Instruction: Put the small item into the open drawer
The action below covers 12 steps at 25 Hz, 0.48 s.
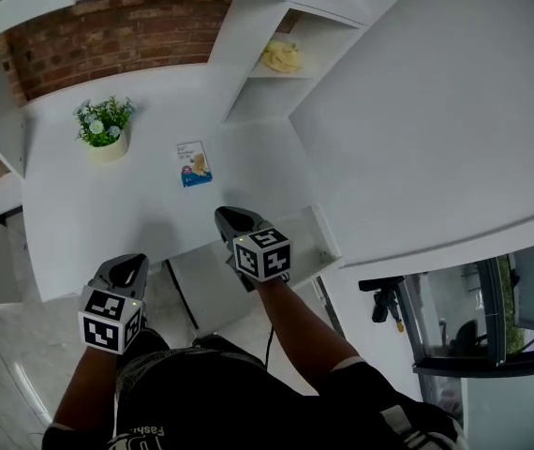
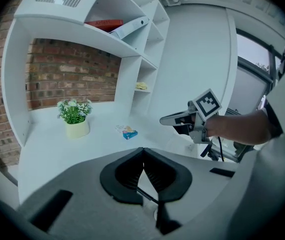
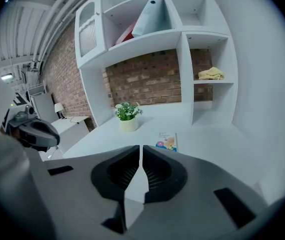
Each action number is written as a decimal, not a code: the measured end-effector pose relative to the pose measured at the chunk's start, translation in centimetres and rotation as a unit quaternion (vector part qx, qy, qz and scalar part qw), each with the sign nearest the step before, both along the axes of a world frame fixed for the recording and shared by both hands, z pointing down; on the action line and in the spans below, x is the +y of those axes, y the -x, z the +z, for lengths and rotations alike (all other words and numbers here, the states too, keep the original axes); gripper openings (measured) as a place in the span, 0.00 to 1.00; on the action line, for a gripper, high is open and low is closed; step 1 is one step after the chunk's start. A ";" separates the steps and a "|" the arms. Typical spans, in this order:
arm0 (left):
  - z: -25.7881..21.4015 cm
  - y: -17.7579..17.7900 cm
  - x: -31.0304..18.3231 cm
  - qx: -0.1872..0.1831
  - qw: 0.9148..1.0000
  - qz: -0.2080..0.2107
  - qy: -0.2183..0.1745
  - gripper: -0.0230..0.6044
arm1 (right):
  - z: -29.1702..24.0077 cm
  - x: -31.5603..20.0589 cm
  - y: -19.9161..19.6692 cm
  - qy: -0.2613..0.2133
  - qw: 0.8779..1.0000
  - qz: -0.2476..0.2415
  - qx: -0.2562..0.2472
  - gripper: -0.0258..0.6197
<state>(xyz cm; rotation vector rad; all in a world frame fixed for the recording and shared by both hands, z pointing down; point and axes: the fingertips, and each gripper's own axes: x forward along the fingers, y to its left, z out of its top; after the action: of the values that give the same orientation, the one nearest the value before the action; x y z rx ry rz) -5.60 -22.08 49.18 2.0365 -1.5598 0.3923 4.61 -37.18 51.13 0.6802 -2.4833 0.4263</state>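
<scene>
Head view: right tongs (image 1: pixel 232 219), pressed together and empty, hover over the open drawer (image 1: pixel 327 242), pointed at the small packet (image 1: pixel 193 163) lying ahead on the bench (image 1: pixel 98 209) (probably lining up a grab); left tongs (image 1: pixel 126 268), also closed, hang aside.

Head camera looks steeply down; all views share the plant (image 1: pixel 104 123).

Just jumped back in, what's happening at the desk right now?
The right hand-held gripper hovers at the edge of the desk over the open drawer, the left hand-held gripper off the desk's front; both are shut and empty. The small packet lies untouched on the desk near the potted plant, not yet picked up.
</scene>
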 end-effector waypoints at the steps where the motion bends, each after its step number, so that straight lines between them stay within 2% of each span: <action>1: 0.5 0.5 0.3 0.000 1.000 0.005 0.006 0.06 | 0.3 -0.6 0.6 0.001 1.000 0.005 0.004 0.05; 5: 2.4 3.0 0.9 0.002 1.000 0.010 0.025 0.06 | 1.4 -2.8 3.0 0.010 1.000 0.022 0.015 0.10; 12: 3.8 6.8 0.3 0.009 0.999 0.013 0.036 0.06 | 3.6 -6.4 6.5 0.008 0.998 0.037 0.051 0.20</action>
<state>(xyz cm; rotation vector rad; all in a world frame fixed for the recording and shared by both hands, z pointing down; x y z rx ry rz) -12.44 -21.80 53.01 2.0010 -1.4883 0.4316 -1.87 -43.61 54.72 0.7703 -2.3635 0.4272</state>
